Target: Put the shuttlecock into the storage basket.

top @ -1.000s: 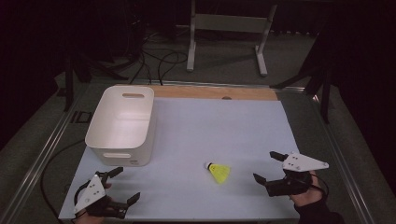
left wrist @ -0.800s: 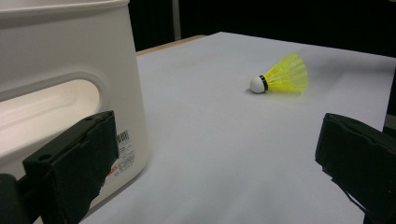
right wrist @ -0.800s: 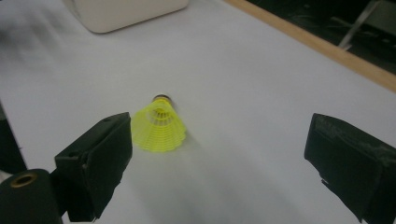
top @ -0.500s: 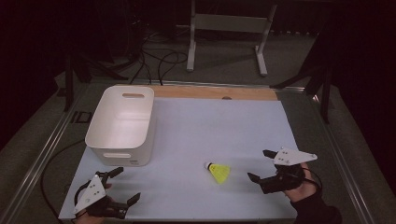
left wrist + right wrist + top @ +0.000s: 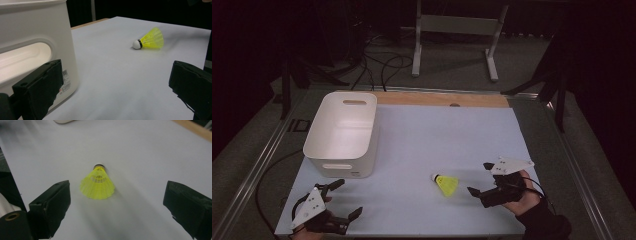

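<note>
The right gripper (image 5: 480, 178) is sitting wide open just beside the yellow shuttlecock (image 5: 446, 184), holding nothing and touching nothing. The one shuttlecock is lying on its side on the white table (image 5: 442, 135), skirt toward the open jaws. The left gripper (image 5: 343, 199) is also gaping wide and empty, near the one white bin (image 5: 343, 134). There are two grippers.

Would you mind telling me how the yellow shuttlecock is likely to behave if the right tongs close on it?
The shuttlecock looks light: its skirt is open plastic mesh, so it may skid if nudged. Lying on its side on the table, it would probably roll in an arc around its small cork end. The thin skirt may flex between the open right tongs.
</note>
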Available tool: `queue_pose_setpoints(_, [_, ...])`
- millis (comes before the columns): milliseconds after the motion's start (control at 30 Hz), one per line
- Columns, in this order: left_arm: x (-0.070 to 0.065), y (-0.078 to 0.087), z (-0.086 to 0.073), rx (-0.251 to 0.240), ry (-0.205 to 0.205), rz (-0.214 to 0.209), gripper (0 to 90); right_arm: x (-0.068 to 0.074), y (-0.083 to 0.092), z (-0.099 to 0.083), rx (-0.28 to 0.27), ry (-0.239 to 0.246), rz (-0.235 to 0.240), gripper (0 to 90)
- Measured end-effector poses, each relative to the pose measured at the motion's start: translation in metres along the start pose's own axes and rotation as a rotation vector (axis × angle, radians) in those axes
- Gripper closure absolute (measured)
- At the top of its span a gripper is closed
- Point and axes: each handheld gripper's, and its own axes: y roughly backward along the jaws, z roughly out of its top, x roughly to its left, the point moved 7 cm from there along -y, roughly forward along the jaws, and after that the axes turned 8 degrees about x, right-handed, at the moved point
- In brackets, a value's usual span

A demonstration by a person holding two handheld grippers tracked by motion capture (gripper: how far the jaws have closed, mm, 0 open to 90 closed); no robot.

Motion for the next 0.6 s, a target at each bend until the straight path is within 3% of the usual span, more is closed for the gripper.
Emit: queue_pose_setpoints(600, [-0.001, 0.000, 0.000, 0.002, -0.007, -0.004, 0.0, 0.006, -0.042, -0.012, 0.141, -0.017, 0.059, 8.2])
